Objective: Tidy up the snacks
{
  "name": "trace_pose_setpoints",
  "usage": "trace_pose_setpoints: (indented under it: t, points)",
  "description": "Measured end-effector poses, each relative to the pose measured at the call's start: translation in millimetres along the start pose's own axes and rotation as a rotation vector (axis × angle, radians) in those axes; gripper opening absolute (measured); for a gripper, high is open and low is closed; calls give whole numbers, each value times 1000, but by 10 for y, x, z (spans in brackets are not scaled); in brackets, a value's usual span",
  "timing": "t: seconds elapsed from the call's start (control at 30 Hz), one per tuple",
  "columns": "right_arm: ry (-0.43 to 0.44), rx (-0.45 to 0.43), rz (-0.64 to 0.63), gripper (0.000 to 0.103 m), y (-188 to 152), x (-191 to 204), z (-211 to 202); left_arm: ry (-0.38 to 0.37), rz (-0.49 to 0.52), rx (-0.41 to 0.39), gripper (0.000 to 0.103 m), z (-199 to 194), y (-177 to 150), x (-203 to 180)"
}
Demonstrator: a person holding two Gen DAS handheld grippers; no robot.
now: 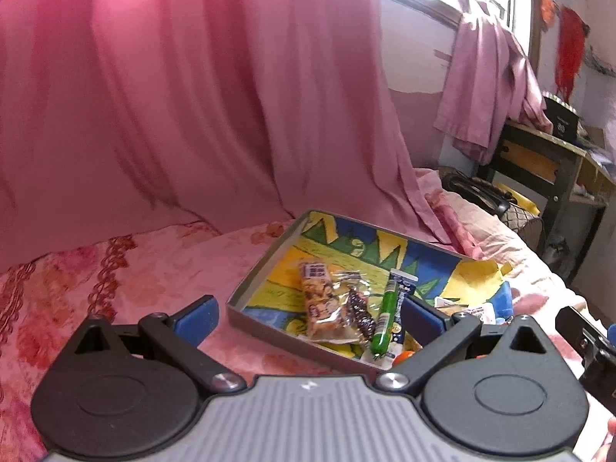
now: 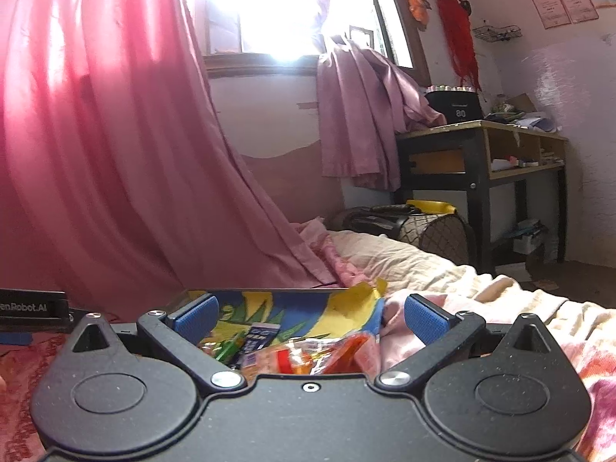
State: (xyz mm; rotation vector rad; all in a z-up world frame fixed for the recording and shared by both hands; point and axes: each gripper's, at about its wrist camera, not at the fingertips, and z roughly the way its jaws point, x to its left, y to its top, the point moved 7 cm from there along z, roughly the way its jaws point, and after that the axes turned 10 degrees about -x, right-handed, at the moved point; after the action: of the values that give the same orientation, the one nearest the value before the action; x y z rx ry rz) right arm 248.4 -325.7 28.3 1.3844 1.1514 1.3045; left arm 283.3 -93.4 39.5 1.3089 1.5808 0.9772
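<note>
Two splayed grippers (image 1: 308, 317), one tray (image 1: 265, 265)

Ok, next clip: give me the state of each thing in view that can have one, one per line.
left gripper: open, empty, hovering at the tray's near corner.
right gripper: open, empty, low over the tray.
tray: lidless, resting on the bedspread, holding snacks.
granola bar: sealed, lying flat in the tray.
green stick snack: sealed, lying flat beside the bar.
orange packets: loosely piled, blurred.
curtain: drawn.
</note>
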Motion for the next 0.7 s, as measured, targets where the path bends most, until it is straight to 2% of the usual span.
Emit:
trace_pose_setpoints:
  t: [0.33,0.5,0.7]
  points:
    - [32,-14,3,102,29,164,-306,34,-8,-22,102,-319,-56,257]
    - [52,2,44,102,42,187,-436,33,-16,-34,102,-477,-69,342]
    - [61,11,35,102,26,261,-616,26,-18,-69,103,-702,-69,424]
